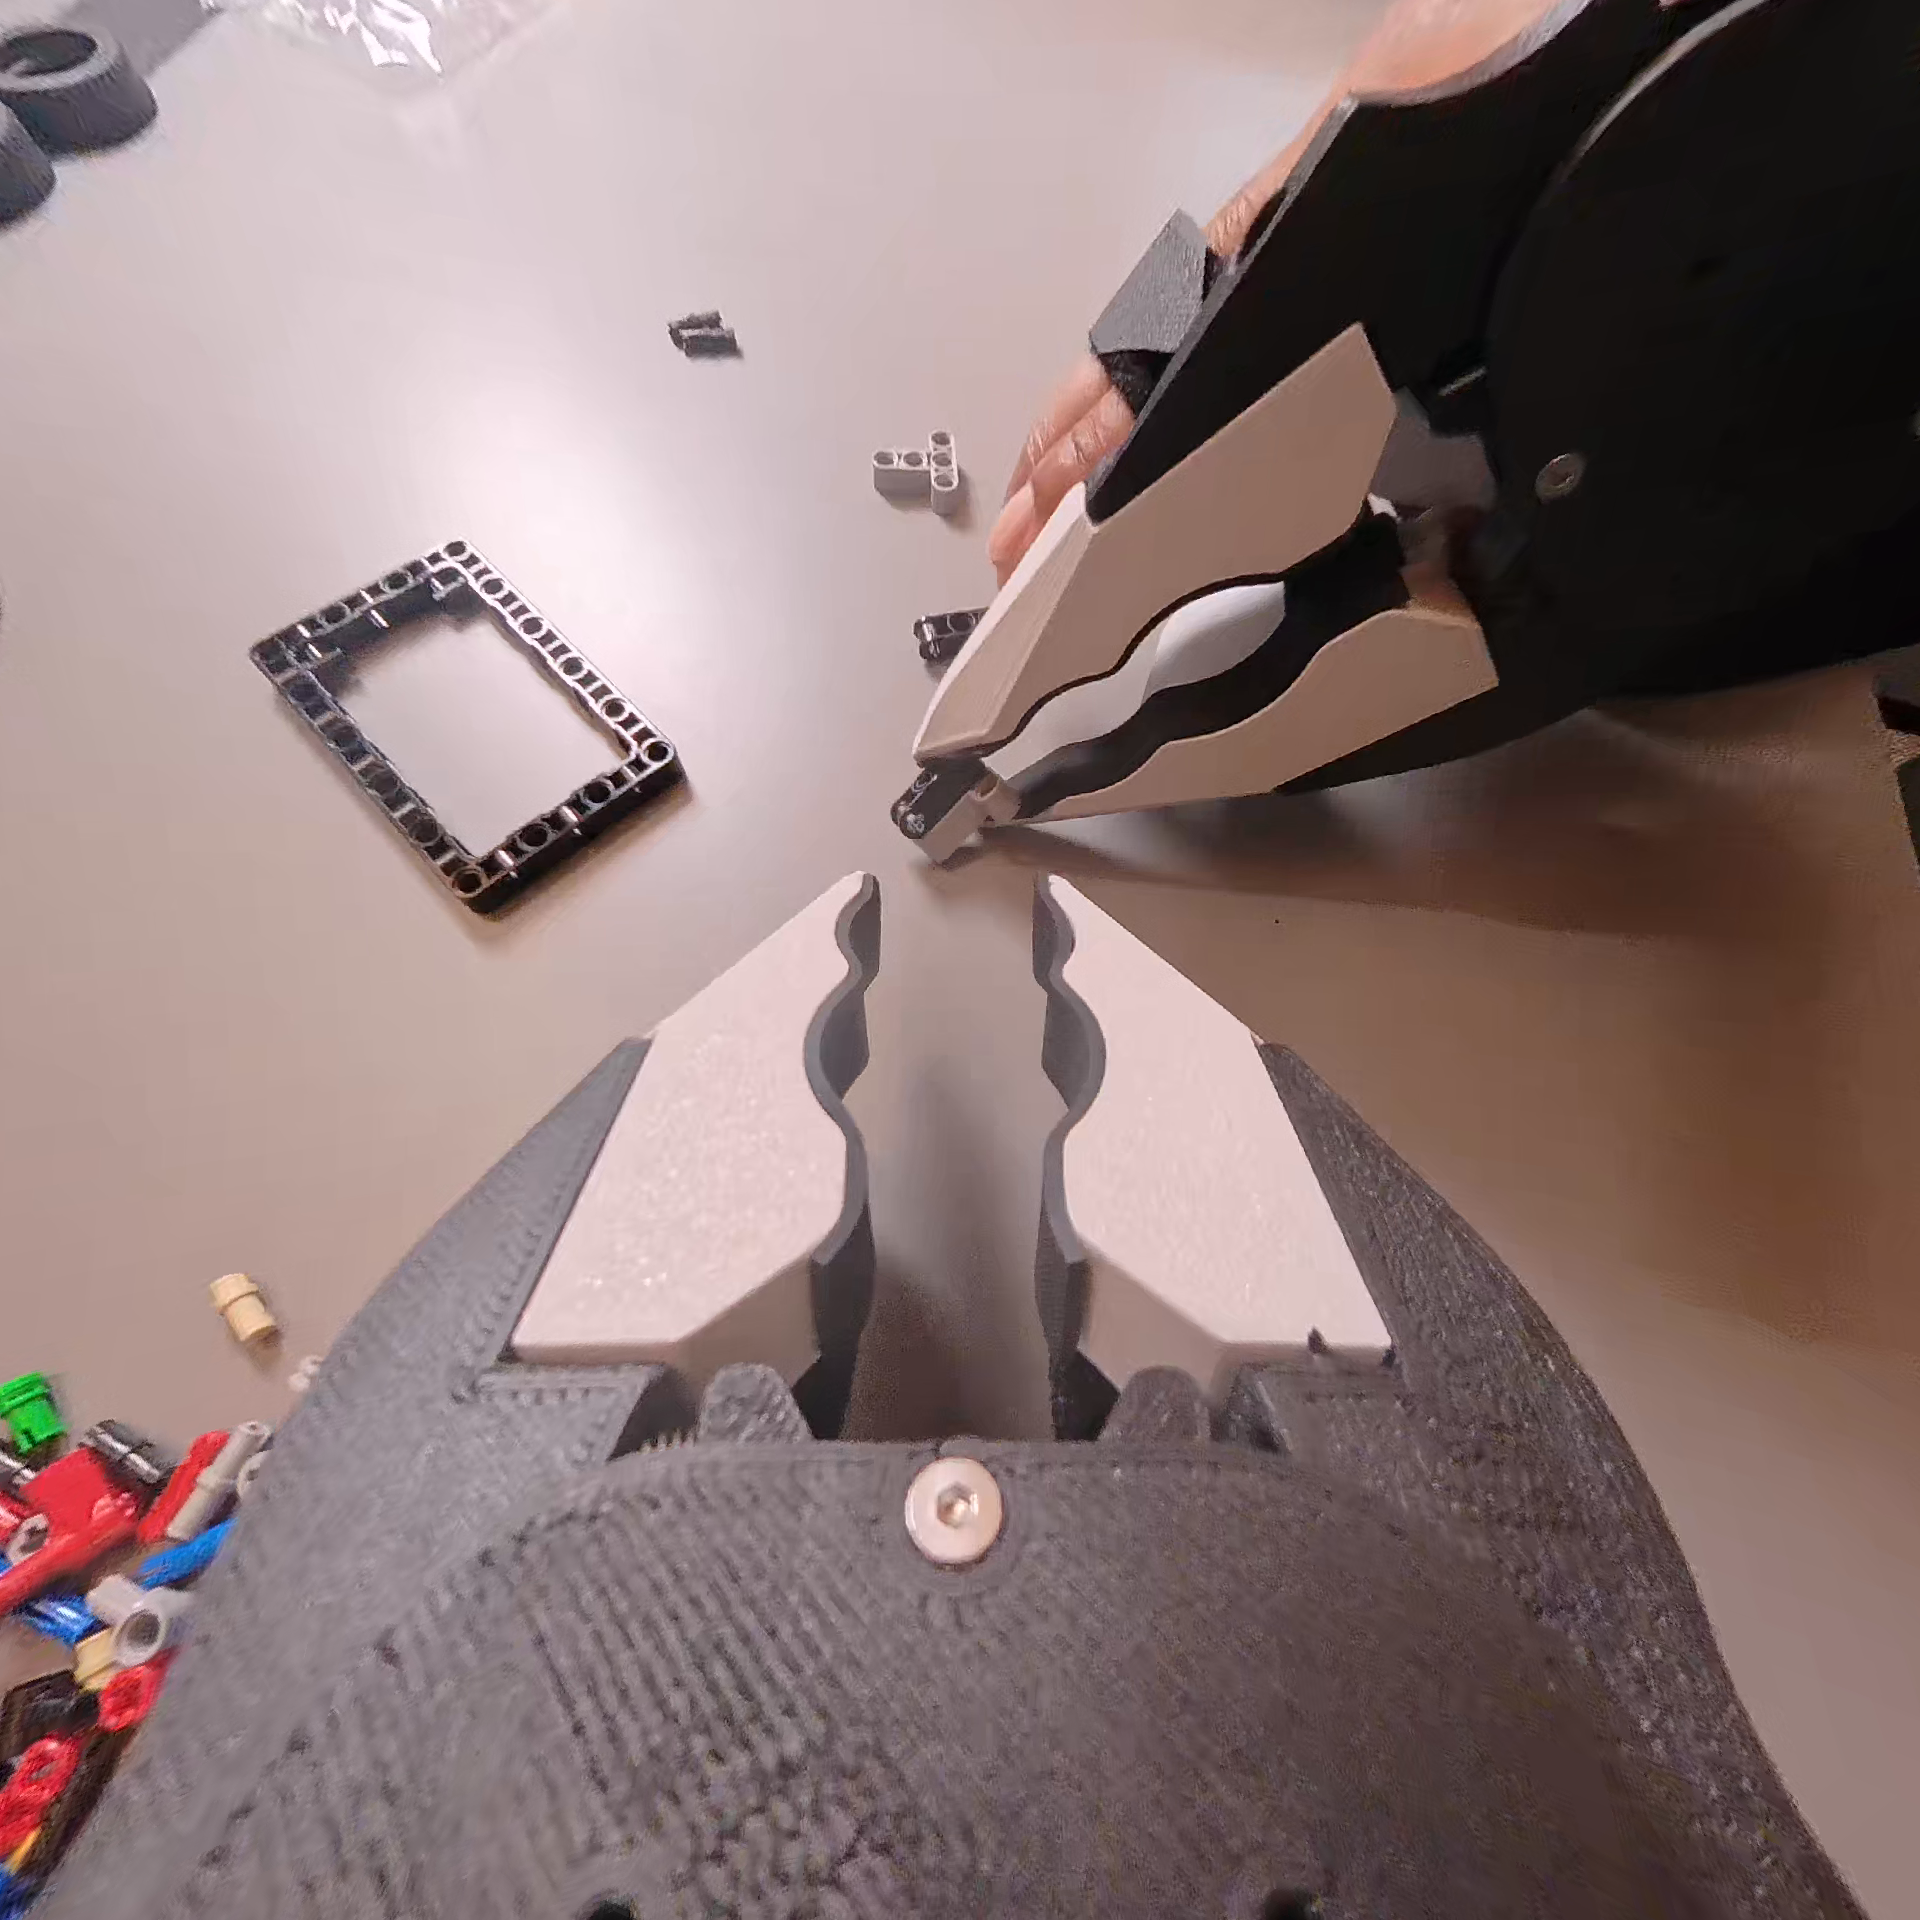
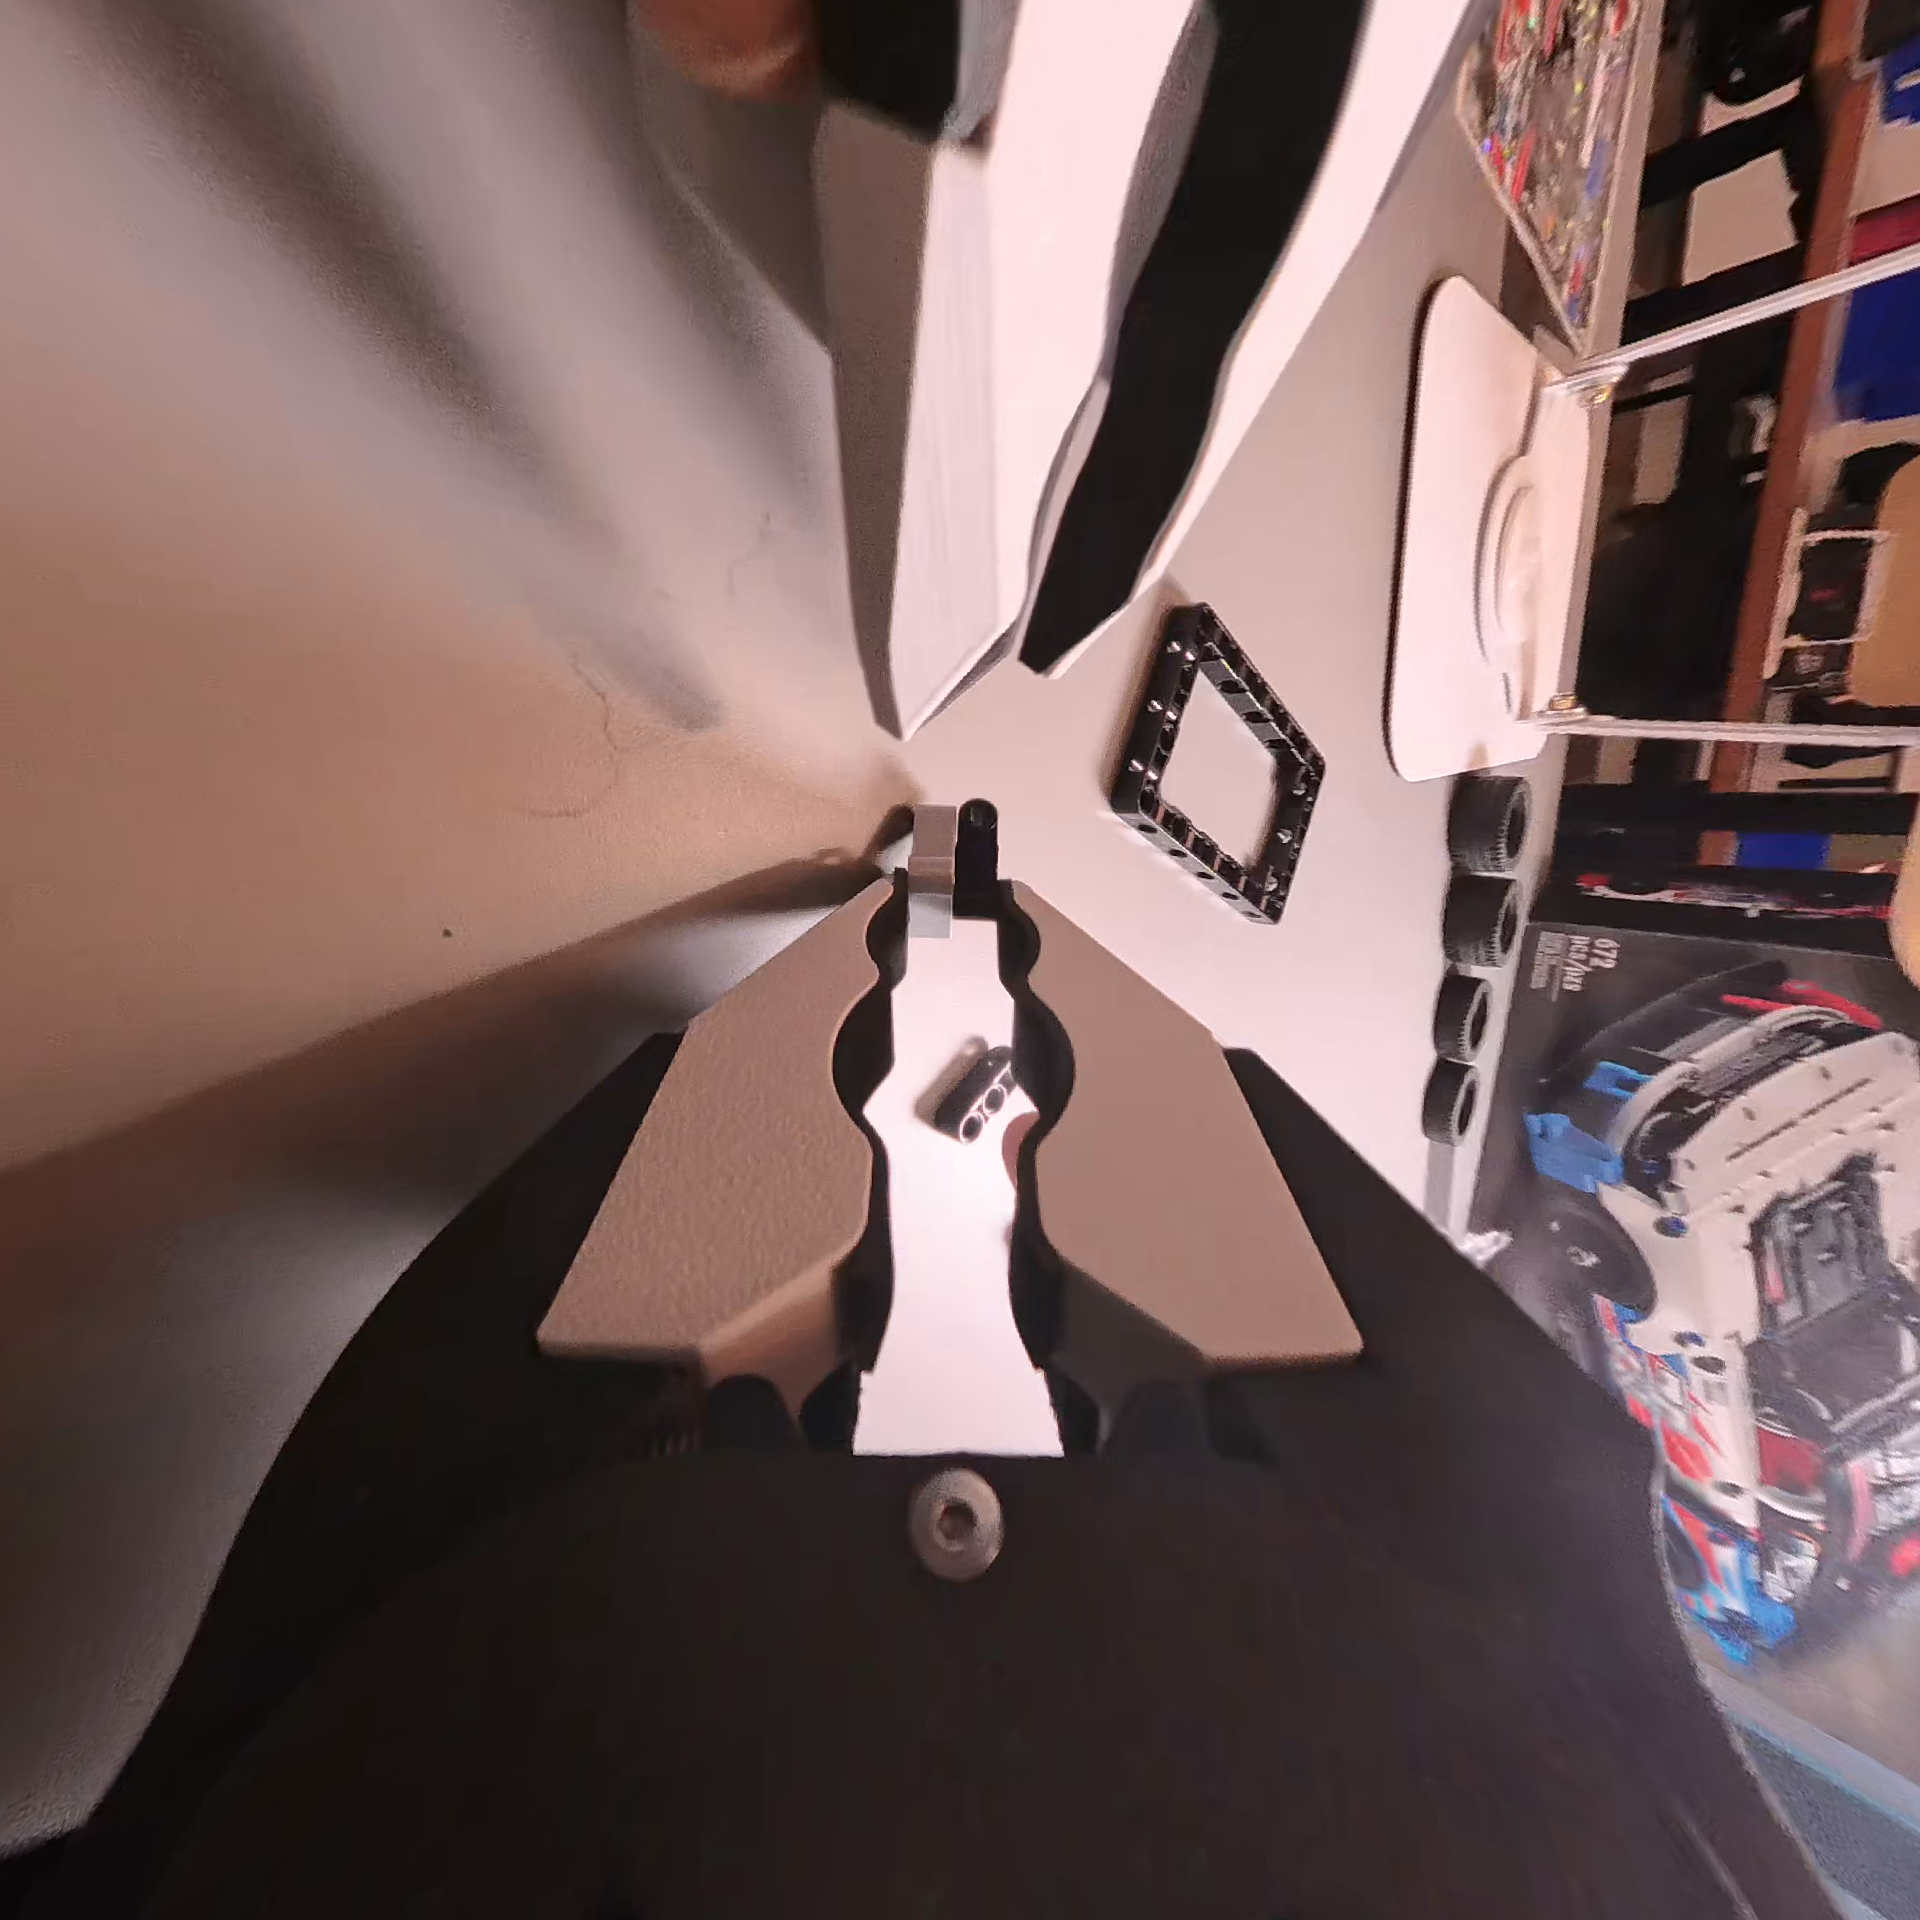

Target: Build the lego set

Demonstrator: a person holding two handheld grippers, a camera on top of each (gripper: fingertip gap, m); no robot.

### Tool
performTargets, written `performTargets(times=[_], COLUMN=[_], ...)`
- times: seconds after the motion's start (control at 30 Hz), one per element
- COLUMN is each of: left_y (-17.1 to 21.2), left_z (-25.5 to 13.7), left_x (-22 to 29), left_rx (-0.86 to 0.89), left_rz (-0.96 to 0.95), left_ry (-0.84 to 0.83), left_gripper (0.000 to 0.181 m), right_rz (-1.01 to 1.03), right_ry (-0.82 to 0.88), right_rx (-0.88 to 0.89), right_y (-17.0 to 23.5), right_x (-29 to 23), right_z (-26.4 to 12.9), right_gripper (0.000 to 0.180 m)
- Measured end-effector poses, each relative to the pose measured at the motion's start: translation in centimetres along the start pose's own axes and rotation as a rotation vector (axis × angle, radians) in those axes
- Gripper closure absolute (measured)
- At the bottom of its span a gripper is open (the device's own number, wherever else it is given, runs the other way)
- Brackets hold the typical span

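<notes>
My right gripper [image 2: 951, 894] is shut on a small grey piece [image 2: 933, 868] with a black pin [image 2: 977, 847] joined to it, held low against the table. In the left wrist view the same gripper [image 1: 971, 774] comes in from the right with the grey and black piece [image 1: 951, 805] at its tips. My left gripper [image 1: 956, 904] is open and empty, its tips just short of that piece. A black rectangular frame [image 1: 468, 717] lies flat to the left; it also shows in the right wrist view [image 2: 1221, 764].
A grey L-shaped beam [image 1: 920, 470], a black connector [image 1: 704, 335] and another black beam [image 1: 945, 629] lie beyond. Loose coloured parts [image 1: 94, 1538] sit at bottom left, black tyres [image 1: 62, 94] at top left. Tyres [image 2: 1481, 914], the set's box [image 2: 1714, 1247] and a white tray [image 2: 1475, 582] lie right. Both grippers' tips are close together, under 4 cm apart.
</notes>
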State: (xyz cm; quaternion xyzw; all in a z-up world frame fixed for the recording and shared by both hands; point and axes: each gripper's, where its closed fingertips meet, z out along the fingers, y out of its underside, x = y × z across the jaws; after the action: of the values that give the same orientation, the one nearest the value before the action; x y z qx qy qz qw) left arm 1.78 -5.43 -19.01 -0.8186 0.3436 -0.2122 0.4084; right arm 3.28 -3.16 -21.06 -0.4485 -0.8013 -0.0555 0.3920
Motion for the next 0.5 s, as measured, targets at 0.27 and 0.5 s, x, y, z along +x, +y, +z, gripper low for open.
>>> performTargets(times=[0.27,0.5], left_y=[1.1,1.4], left_z=[1.1,0.7], left_x=[0.2,0.1], left_rx=[-0.068,-0.08], left_rz=[0.024,0.056], left_ry=[-0.014,-0.03], left_gripper=[0.152,0.153], right_rz=[0.058,0.317], right_ry=[-0.072,-0.266], right_rx=[0.071,0.232], right_y=[-1.3,-1.2], right_x=[-1.3,-2.2], right_z=[-1.0,-3.3], right_gripper=[0.158,0.14])
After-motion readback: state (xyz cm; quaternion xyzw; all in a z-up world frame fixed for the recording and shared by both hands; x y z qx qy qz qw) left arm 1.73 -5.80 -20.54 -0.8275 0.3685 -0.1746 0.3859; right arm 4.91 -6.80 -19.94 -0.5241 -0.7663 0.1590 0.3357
